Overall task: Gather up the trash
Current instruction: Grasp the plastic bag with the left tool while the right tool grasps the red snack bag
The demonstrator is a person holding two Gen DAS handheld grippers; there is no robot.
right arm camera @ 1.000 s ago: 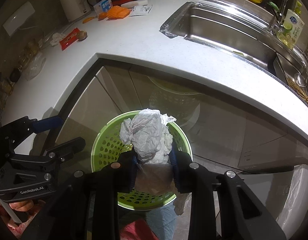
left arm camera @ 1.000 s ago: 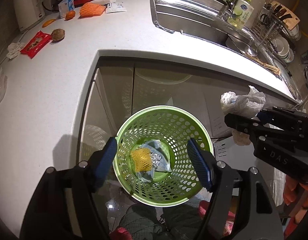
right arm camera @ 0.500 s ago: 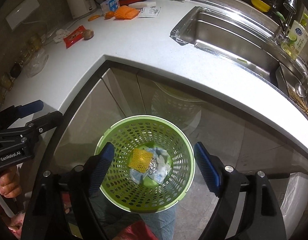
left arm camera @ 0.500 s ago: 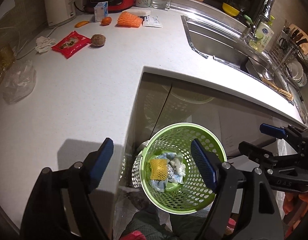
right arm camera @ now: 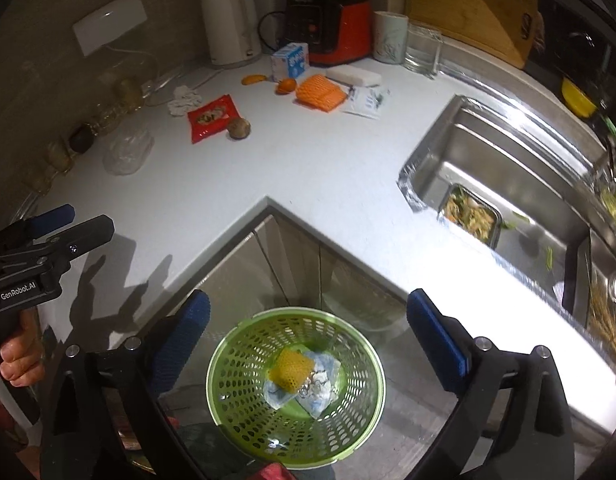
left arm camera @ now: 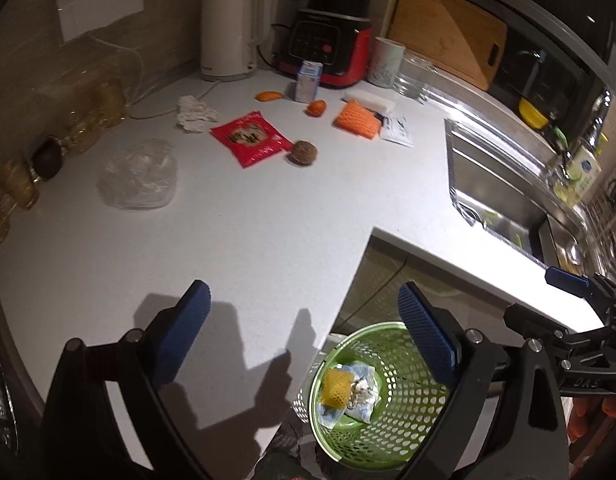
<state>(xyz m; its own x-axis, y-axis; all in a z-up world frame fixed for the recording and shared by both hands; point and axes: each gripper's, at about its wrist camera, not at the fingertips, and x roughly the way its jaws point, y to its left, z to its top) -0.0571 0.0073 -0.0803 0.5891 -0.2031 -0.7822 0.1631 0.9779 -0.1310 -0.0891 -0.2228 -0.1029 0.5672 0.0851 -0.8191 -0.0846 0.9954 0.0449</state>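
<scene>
A green perforated trash basket (right arm camera: 244,412) stands on the floor below the counter corner; it also shows in the left wrist view (left arm camera: 392,432). It holds a yellow foam net (right arm camera: 290,368) and crumpled wrappers. My right gripper (right arm camera: 308,332) is open and empty above the basket. My left gripper (left arm camera: 304,320) is open and empty over the counter edge. On the white counter (left arm camera: 248,240) lie a red snack packet (left arm camera: 250,138), a crumpled tissue (left arm camera: 194,114), a clear plastic bag (left arm camera: 138,174), an orange foam net (left arm camera: 356,120) and a white sachet (left arm camera: 398,131).
A brown round fruit (left arm camera: 304,153), a small milk carton (left arm camera: 309,81), orange peel pieces (left arm camera: 268,96), a kettle (left arm camera: 228,32), a blender (left arm camera: 332,40), a mug and a glass stand at the back. A steel sink (right arm camera: 508,184) with a food tray lies right.
The right gripper opened and dropped the white crumpled paper into the basket. Both grippers rose and tilted up, so the counter and its litter came into view.
</scene>
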